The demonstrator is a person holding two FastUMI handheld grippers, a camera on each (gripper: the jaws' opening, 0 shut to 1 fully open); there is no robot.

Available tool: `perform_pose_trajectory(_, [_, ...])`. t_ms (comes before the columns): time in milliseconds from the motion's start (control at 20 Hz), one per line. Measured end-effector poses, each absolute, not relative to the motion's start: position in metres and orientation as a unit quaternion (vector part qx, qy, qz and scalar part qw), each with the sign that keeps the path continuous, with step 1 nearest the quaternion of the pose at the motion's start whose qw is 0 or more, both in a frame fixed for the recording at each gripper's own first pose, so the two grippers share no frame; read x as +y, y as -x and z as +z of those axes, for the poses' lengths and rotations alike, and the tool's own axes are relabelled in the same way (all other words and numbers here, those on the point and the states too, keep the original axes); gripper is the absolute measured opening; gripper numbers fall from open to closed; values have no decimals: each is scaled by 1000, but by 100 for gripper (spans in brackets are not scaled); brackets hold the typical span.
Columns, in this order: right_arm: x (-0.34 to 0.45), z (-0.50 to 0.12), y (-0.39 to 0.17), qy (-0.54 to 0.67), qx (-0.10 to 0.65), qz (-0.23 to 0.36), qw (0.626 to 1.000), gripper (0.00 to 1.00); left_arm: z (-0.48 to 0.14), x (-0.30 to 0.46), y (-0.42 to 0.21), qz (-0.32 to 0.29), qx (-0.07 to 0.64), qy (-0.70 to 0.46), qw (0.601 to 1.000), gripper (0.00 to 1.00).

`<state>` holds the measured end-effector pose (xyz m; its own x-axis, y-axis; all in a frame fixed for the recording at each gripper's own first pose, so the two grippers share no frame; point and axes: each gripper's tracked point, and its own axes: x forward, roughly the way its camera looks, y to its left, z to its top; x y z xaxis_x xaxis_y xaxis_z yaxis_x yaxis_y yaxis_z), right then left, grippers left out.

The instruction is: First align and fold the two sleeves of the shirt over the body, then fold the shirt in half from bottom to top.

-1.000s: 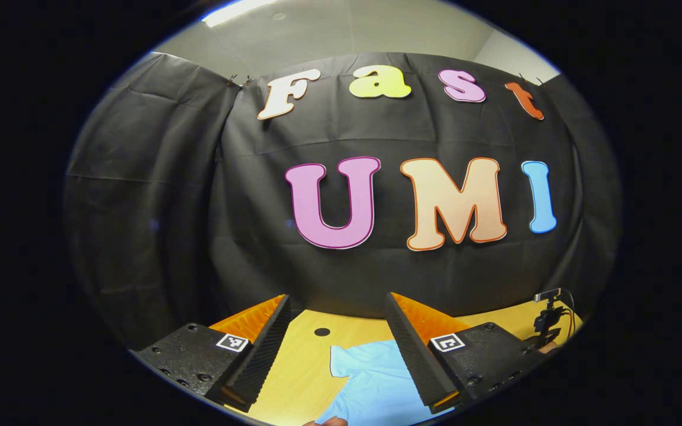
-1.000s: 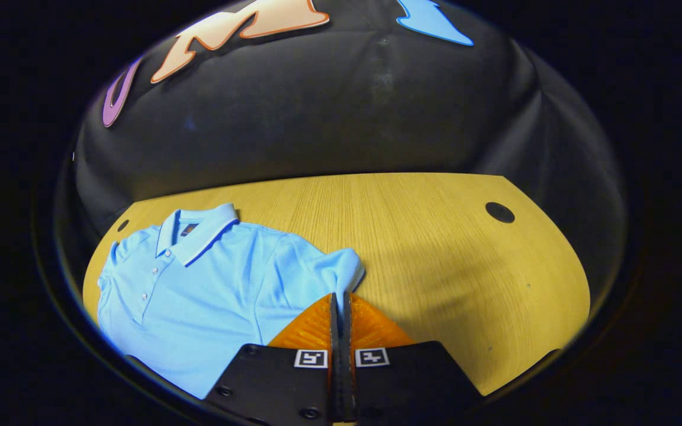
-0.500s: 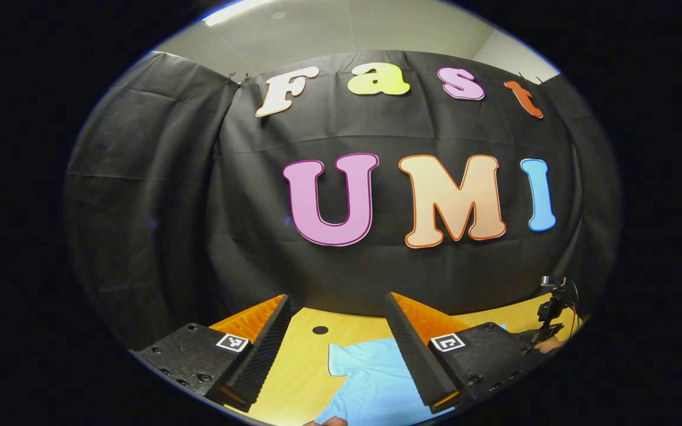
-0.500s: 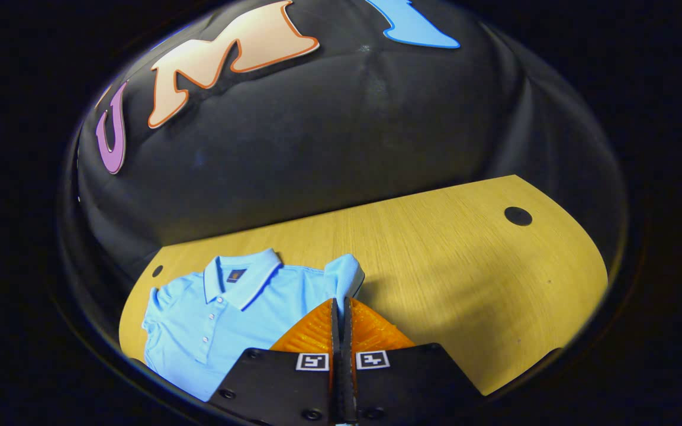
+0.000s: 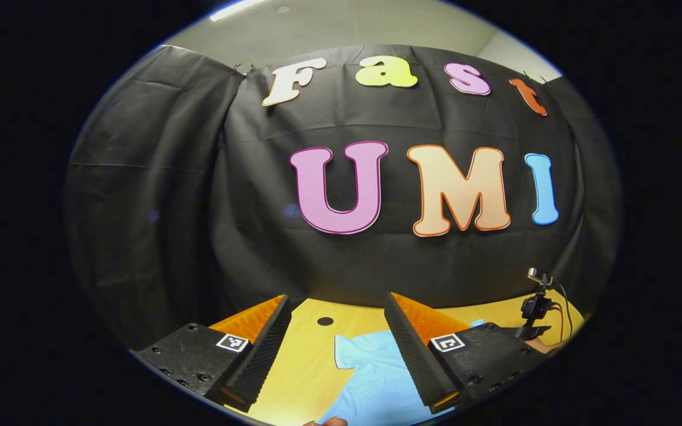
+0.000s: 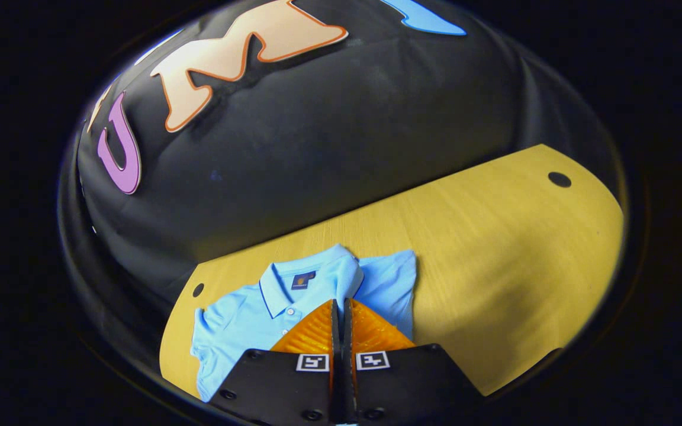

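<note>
Clamped on the sleeve (image 6: 350, 278), the right gripper (image 6: 341, 305) was held over the shirt (image 6: 246, 313) on the table (image 6: 495, 236). The left gripper (image 5: 338, 331) was held apart, idle. If released off-line, a skewed fold was risked.

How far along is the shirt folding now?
Early stage. The right gripper, fingers shut on a sleeve, carries it over the body of the light blue polo shirt on the wooden table. The left gripper hovers open; the other sleeve lies flat. That sleeve and the bottom-to-top fold remain.
</note>
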<state>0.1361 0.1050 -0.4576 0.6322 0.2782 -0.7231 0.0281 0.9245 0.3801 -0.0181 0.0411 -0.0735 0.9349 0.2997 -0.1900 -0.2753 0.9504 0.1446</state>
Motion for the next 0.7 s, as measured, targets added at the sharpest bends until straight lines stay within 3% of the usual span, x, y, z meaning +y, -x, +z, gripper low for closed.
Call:
perform_pose_trajectory(200, [125, -480, -123, -180, 458, 54, 869, 2, -95, 60, 7, 114, 124, -56, 984, 95])
perform_pose_trajectory(250, [130, -480, -121, -190, 464, 58, 863, 6, -102, 66, 2, 108, 129, -54, 984, 95])
perform_pose_trajectory(350, [132, -470, -118, -191, 464, 64, 863, 36, -120, 73, -7, 92, 144, -40, 984, 94])
perform_pose_trajectory(450, [123, -448, -123, -166, 433, 65, 884, 76, -143, 80, -18, 81, 164, -22, 983, 95])
perform_pose_trajectory(550, [116, -413, -121, -155, 402, 72, 900, 96, -168, 85, -29, 68, 186, 1, 980, 96])
perform_pose_trajectory(700, [96, -370, -105, -140, 370, 74, 915, 97, -208, 92, -48, 57, 220, 28, 973, 95])
